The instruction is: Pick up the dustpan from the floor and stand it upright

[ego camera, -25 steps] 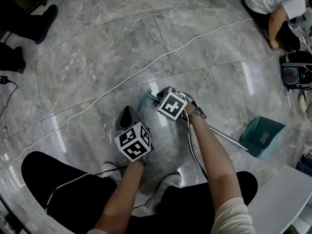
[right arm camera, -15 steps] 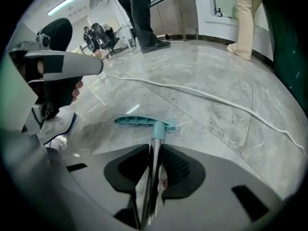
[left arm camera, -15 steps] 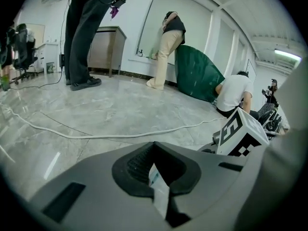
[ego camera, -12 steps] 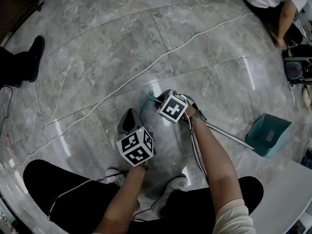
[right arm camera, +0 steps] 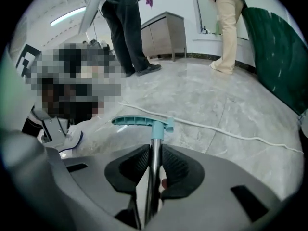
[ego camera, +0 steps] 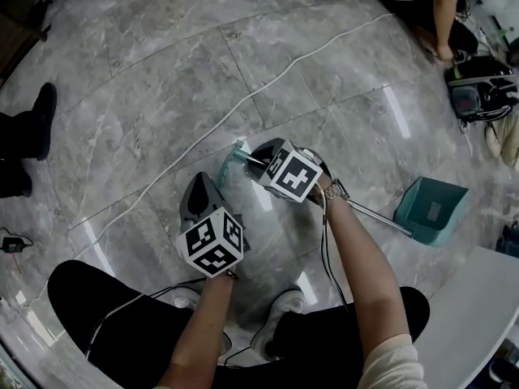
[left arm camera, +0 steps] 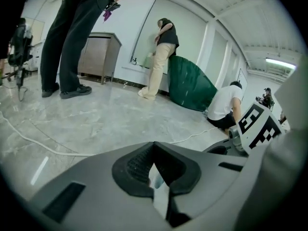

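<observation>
Right tool [right arm camera: 154,163] clamped on the dustpan's [ego camera: 430,209] bare metal shaft [right arm camera: 153,146], just under the teal T-handle [right arm camera: 137,122], pads on either side of it after closing in just now. Grasp made, then; standing-up not yet done. Teal pan [ego camera: 434,205] down on the floor [ego camera: 162,71] at about 4 o'clock from the gripping hand. Shaft slanting away from the pan toward 10 o'clock, so long axis lying 4-to-10, handle end pointing to 10 and, by the look of it, the higher end, yet nearer flat than vertical. Left to do, as a judgement: swing the handle end up over the pan until the shaft points straight up, settle the pan on its base, let go. Left tool [left arm camera: 154,149] at about 7 o'clock of the handle, apart from the dustpan, jaws together at the tips, nothing plainly held. Farther out, white cable [ego camera: 243,104] crossing the floor toward 1 o'clock.
</observation>
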`<state>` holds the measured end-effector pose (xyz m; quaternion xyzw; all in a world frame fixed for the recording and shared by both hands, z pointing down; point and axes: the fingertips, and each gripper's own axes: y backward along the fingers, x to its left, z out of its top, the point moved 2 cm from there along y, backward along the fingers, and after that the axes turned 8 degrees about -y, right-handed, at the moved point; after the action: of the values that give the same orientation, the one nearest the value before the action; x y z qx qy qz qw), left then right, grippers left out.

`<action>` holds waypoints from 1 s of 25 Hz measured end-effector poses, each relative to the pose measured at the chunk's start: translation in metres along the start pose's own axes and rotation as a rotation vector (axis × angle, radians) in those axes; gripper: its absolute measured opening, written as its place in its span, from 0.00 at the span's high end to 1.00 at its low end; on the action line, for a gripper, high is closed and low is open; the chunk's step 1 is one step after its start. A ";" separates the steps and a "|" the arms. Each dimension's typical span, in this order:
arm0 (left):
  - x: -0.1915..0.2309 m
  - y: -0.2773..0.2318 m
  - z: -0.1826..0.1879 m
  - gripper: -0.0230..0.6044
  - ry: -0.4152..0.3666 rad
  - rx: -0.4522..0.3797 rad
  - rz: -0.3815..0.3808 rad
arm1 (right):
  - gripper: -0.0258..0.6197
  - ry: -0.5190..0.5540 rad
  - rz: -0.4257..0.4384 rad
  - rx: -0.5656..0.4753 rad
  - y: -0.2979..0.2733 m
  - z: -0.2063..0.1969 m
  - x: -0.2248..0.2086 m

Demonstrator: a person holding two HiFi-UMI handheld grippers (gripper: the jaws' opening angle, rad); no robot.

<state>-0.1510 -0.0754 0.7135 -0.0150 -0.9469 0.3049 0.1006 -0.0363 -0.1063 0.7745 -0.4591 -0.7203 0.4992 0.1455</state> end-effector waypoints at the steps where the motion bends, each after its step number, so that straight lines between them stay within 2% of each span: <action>1: -0.007 0.001 0.013 0.95 -0.014 -0.014 -0.011 | 0.81 -0.002 -0.005 -0.021 0.016 0.007 -0.003; 4: -0.032 0.011 0.053 0.95 -0.060 -0.054 -0.040 | 0.81 -0.007 -0.016 -0.094 0.069 0.024 -0.011; 7: -0.068 0.025 0.090 0.95 -0.120 -0.096 -0.113 | 0.81 -0.016 -0.052 -0.174 0.126 0.035 -0.019; 11: -0.119 0.046 0.128 0.95 -0.198 -0.086 -0.193 | 0.81 -0.052 -0.101 -0.258 0.202 0.040 -0.028; 15: -0.160 0.095 0.166 0.95 -0.248 -0.028 -0.184 | 0.82 -0.064 -0.080 -0.287 0.276 0.037 -0.012; 18: -0.191 0.148 0.202 0.95 -0.289 -0.037 -0.171 | 0.82 -0.052 -0.081 -0.329 0.342 0.030 0.008; 20: -0.216 0.182 0.220 0.95 -0.299 -0.044 -0.192 | 0.82 -0.066 -0.099 -0.393 0.391 0.022 0.020; 23: -0.266 0.221 0.241 0.95 -0.333 -0.064 -0.293 | 0.82 -0.097 -0.181 -0.514 0.466 0.006 0.030; 25: -0.310 0.245 0.251 0.95 -0.350 -0.090 -0.405 | 0.82 -0.120 -0.243 -0.569 0.511 -0.012 0.035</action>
<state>0.0942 -0.0479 0.3154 0.2233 -0.9462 0.2340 -0.0065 0.2172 -0.0302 0.3353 -0.3615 -0.8881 0.2827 0.0271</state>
